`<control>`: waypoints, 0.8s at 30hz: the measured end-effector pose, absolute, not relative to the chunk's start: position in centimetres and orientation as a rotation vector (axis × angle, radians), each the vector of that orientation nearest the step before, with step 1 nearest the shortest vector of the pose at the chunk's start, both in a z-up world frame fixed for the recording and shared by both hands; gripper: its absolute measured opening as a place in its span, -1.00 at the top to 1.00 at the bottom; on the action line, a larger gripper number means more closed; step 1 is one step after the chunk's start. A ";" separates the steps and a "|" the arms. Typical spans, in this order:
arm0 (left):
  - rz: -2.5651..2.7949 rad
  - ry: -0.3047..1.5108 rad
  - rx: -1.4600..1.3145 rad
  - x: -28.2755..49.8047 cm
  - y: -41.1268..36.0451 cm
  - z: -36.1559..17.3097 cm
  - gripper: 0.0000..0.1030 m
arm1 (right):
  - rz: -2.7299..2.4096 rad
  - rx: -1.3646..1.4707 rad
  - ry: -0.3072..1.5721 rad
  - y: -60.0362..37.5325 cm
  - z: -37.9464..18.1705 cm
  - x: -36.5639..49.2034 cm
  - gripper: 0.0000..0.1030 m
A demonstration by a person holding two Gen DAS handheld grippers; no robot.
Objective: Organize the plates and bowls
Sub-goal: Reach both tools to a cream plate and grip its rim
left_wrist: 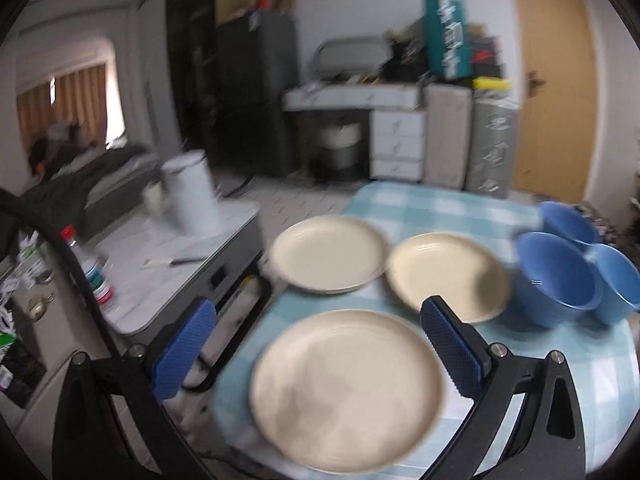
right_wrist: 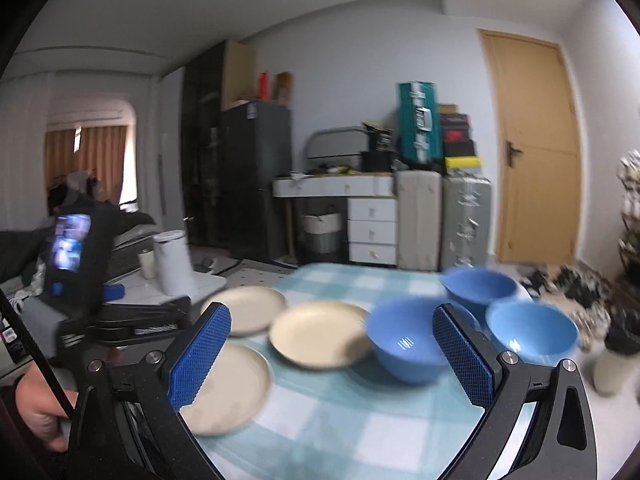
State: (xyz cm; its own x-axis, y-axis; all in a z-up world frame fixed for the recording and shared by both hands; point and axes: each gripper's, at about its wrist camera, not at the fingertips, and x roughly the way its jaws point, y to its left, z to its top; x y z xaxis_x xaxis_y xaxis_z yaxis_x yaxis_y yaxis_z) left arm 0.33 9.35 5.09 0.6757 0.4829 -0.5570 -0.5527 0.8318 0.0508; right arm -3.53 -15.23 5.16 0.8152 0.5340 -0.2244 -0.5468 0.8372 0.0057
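Three cream plates lie on a blue-and-white checked tablecloth (left_wrist: pixel 432 204): a near plate (left_wrist: pixel 348 390), a far-left plate (left_wrist: pixel 328 254) and a far-right plate (left_wrist: pixel 446 276). Three blue bowls stand to their right, the nearest bowl (left_wrist: pixel 556 276) beside the far-right plate. My left gripper (left_wrist: pixel 320 328) hovers open above the near plate, holding nothing. In the right wrist view my right gripper (right_wrist: pixel 332 336) is open and empty above the table; the plates (right_wrist: pixel 320 334) and blue bowls (right_wrist: pixel 412 344) lie ahead of it. The left gripper's body (right_wrist: pixel 76 256) shows at the left.
A low grey-white cabinet (left_wrist: pixel 172 276) left of the table carries a white canister (left_wrist: pixel 192 196) and a bottle (left_wrist: pixel 90 268). A person's hand (right_wrist: pixel 40 408) is at the lower left. A plant in a pot (right_wrist: pixel 616 336) stands right of the table. Fridge, drawers and a door are behind.
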 end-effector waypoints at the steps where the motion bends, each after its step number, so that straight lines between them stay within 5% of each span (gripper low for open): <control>1: 0.607 0.637 -0.154 1.2 11.4 5.2 -1.00 | 0.596 -0.074 0.222 -14.1 5.9 -3.2 -0.99; 13: 0.646 0.806 -0.169 7.5 25.4 3.1 -1.00 | 0.917 -0.139 0.394 0.6 12.8 8.6 -0.99; 24: 0.534 0.975 -0.288 15.6 31.5 -2.3 -1.00 | 0.786 -0.373 0.840 14.4 4.2 25.2 -0.99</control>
